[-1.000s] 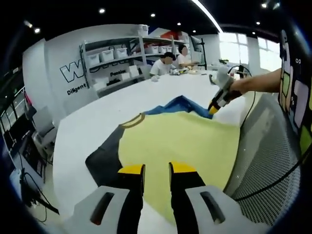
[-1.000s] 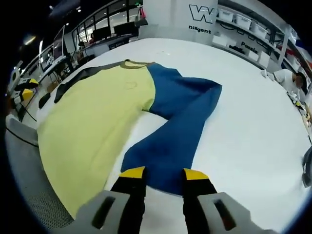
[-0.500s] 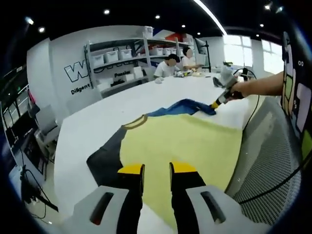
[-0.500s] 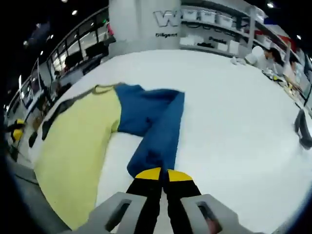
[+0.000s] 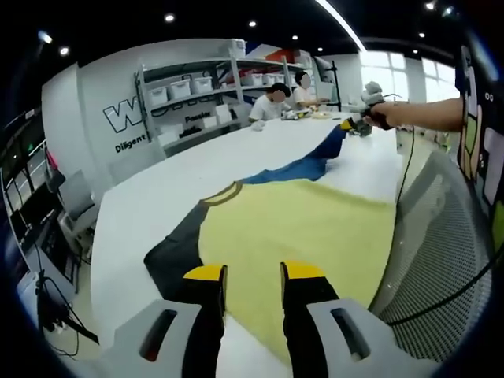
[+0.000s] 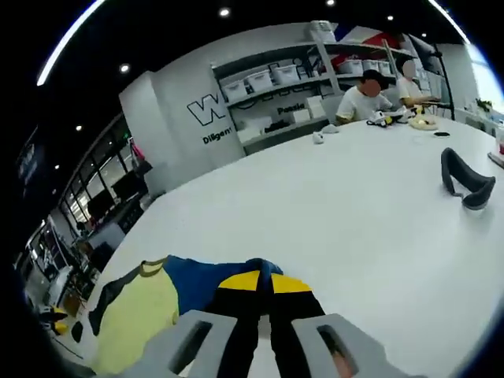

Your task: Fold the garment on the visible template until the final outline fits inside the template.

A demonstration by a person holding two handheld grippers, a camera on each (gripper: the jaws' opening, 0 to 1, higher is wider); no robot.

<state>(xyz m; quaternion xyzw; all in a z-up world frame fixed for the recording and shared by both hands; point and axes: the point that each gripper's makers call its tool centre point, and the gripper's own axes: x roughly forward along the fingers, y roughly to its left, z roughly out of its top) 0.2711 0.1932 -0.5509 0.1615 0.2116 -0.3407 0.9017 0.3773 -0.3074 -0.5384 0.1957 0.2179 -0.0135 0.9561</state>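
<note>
Across the left gripper view, a long-sleeved garment with a pale yellow body, one dark grey sleeve and one blue sleeve lies spread on a large white table, its hem toward the camera. The left gripper, black with yellow tips, hangs over the near hem with its jaws apart and nothing between them. At the far right the right gripper, held in a person's hand, has the blue sleeve lifted off the table and drawn taut away from the body. Grey shelving with white bins stands against the back wall, and two seated people occupy the table's far end.

Turning to the right gripper view, the right gripper has its yellow tips pressed together on blue cloth; the pinch point itself is hard to make out. The yellow body lies lower left on the table. A dark curved object, possibly a headset, rests on the table at right.
</note>
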